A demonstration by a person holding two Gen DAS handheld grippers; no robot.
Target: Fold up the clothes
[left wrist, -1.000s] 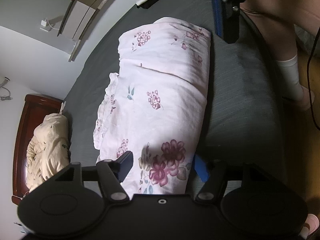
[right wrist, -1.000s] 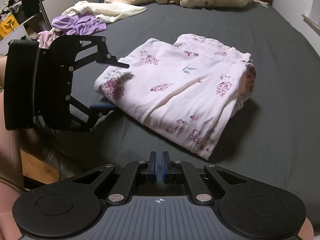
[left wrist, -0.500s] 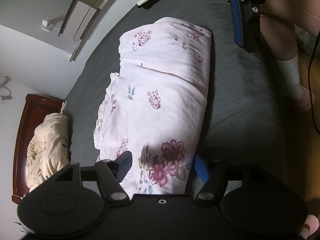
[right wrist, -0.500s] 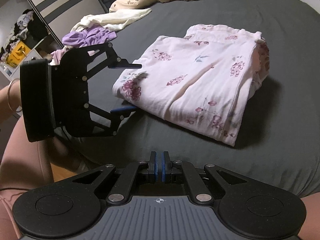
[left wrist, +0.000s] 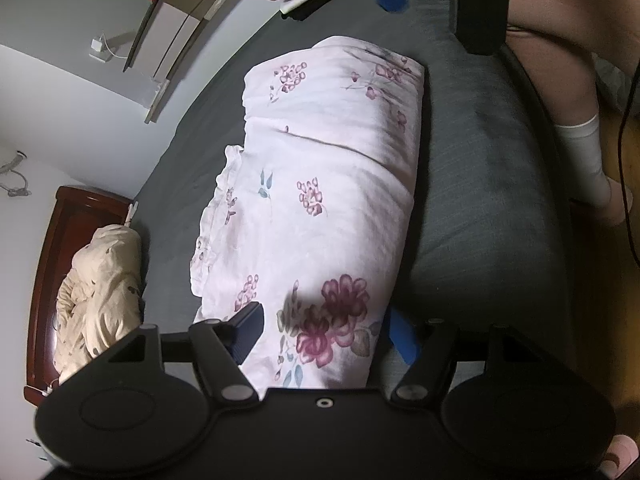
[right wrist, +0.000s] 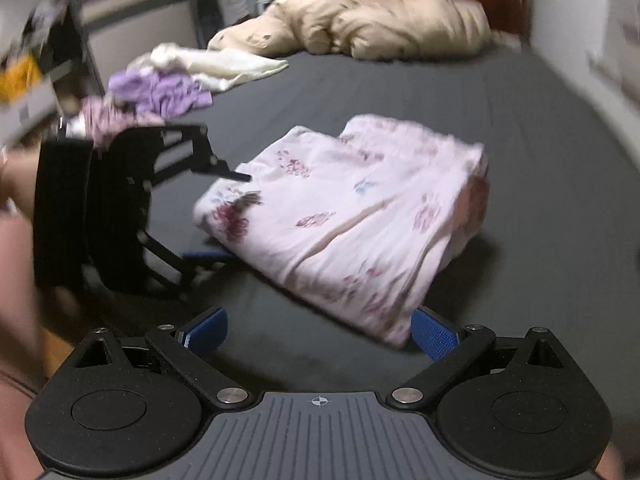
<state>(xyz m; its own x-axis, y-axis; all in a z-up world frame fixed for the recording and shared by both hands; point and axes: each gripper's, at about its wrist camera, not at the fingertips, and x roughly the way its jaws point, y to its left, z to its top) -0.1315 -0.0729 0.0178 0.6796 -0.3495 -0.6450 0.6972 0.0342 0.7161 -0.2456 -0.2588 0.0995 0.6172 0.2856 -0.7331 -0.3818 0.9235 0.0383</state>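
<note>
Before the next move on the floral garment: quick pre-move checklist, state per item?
1. Left gripper on the end of the folded floral garment, one finger above and one below: ok.
2. Whether its pads actually press the cloth: cannot tell.
3. Right gripper jaws opening, nothing between them: ok.
4. Right gripper lined up with the garment's near corner, blue pad beside it: ok, though this view is blurred.
5. Garment lies flat on the grey bed, clear of the purple clothes: ok.
6. Fold edges even: not ok, ruffled layer sticks out on the far side.
</note>
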